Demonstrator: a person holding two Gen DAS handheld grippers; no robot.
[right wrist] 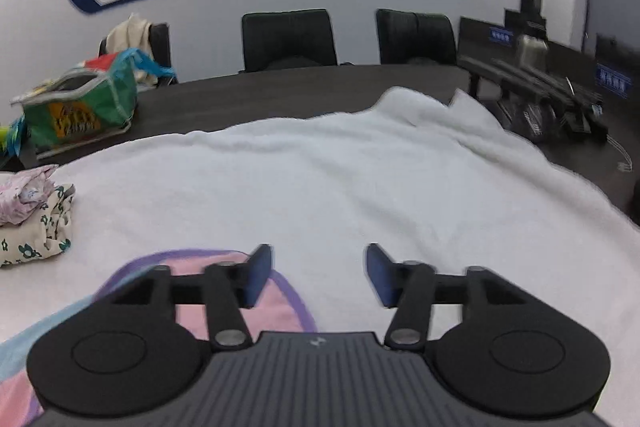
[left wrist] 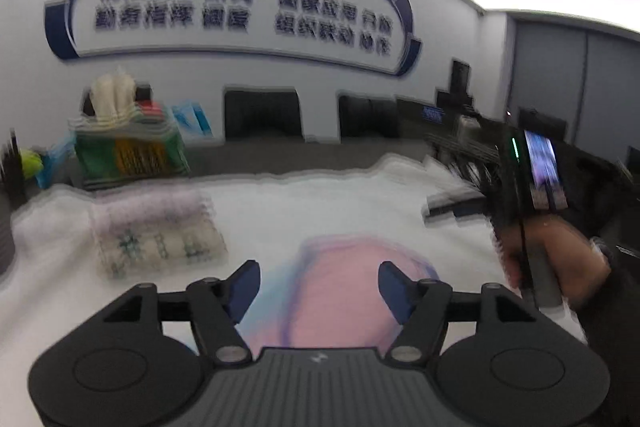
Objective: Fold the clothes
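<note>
A pink garment with purple trim and a light blue part (left wrist: 340, 287) lies on the white towel (left wrist: 320, 211) that covers the table. My left gripper (left wrist: 319, 283) is open and empty, above the garment. In the right wrist view the garment (right wrist: 276, 303) lies at lower left, partly under my left finger. My right gripper (right wrist: 319, 275) is open and empty over the white towel (right wrist: 340, 179). The right gripper's body and the hand holding it show at the right of the left wrist view (left wrist: 536, 227). That view is blurred.
A stack of folded patterned clothes (left wrist: 156, 227) (right wrist: 32, 219) sits on the towel at left. A green bag (left wrist: 128, 151) (right wrist: 80, 107) stands on the dark table behind it. Black chairs (right wrist: 288, 39) line the far side. Black equipment (right wrist: 552, 99) sits at right.
</note>
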